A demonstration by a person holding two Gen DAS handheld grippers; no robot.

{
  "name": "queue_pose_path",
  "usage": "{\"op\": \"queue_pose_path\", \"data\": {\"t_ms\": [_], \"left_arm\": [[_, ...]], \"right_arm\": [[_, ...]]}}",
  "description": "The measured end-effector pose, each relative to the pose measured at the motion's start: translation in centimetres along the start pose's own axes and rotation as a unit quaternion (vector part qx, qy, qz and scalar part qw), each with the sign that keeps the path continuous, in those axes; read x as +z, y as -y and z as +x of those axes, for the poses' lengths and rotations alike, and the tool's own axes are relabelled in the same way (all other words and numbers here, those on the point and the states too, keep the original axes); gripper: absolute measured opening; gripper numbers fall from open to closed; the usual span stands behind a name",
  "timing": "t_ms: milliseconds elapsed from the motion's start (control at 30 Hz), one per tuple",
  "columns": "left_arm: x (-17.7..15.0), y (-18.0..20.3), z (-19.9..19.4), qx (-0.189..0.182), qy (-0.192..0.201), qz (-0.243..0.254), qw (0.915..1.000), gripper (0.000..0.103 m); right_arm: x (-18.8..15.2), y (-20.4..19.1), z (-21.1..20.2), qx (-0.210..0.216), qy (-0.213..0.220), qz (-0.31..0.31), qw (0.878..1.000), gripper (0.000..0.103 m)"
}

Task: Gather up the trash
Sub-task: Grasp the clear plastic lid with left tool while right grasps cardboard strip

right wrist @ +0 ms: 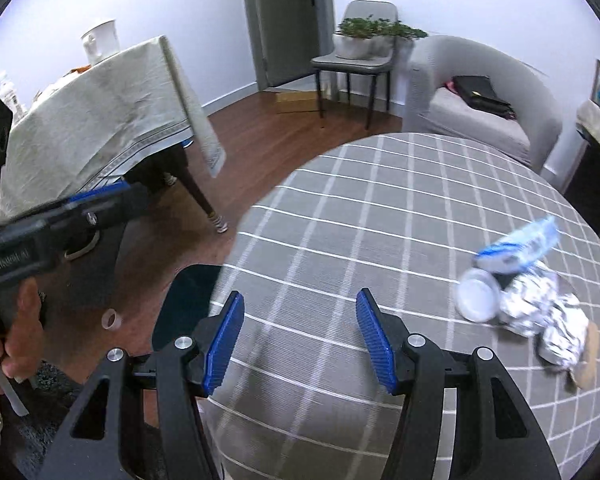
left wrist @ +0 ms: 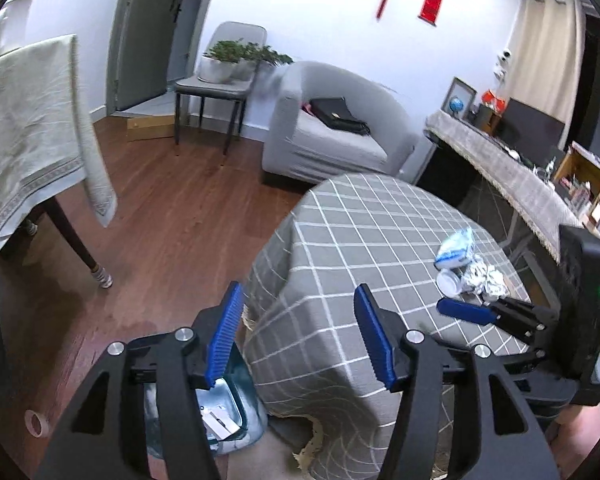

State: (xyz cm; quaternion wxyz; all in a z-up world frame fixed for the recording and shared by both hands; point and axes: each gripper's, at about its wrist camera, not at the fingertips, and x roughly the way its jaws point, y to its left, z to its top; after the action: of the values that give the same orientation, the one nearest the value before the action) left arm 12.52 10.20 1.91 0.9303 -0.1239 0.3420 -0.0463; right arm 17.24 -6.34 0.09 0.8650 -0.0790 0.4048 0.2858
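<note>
A small trash pile lies on the round table with the grey checked cloth (right wrist: pixel 340 216): a blue-and-white wrapper (right wrist: pixel 520 246), a white lid (right wrist: pixel 477 295) and crumpled foil (right wrist: pixel 540 312). My right gripper (right wrist: pixel 300 294) is open and empty over the cloth, left of the pile. In the left wrist view its blue finger (left wrist: pixel 466 312) sits just in front of the foil (left wrist: pixel 488 280). My left gripper (left wrist: pixel 298 290) is open and empty at the table's left edge, above a teal bin (left wrist: pixel 250 394) on the floor that holds white paper.
A tape roll (left wrist: pixel 36 423) lies on the wooden floor. A second table with a pale cloth (left wrist: pixel 32 128) stands to the left. A chair with plants (left wrist: pixel 220 80), a grey armchair (left wrist: pixel 332 136) and a cluttered sideboard (left wrist: pixel 512 168) stand beyond. A hand (right wrist: pixel 16 340) grips the left tool.
</note>
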Motion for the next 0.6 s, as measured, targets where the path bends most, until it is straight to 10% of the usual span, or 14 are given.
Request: {"op": "queue_pose_path", "data": {"t_ms": [600], "left_arm": [[-0.8,9.1,5.5,-0.042,-0.038,0.068,0.9961,0.061]], "right_arm": [[-3.1,7.9,-5.2,-0.072,0.028,0.046,0.996,0.059]]}}
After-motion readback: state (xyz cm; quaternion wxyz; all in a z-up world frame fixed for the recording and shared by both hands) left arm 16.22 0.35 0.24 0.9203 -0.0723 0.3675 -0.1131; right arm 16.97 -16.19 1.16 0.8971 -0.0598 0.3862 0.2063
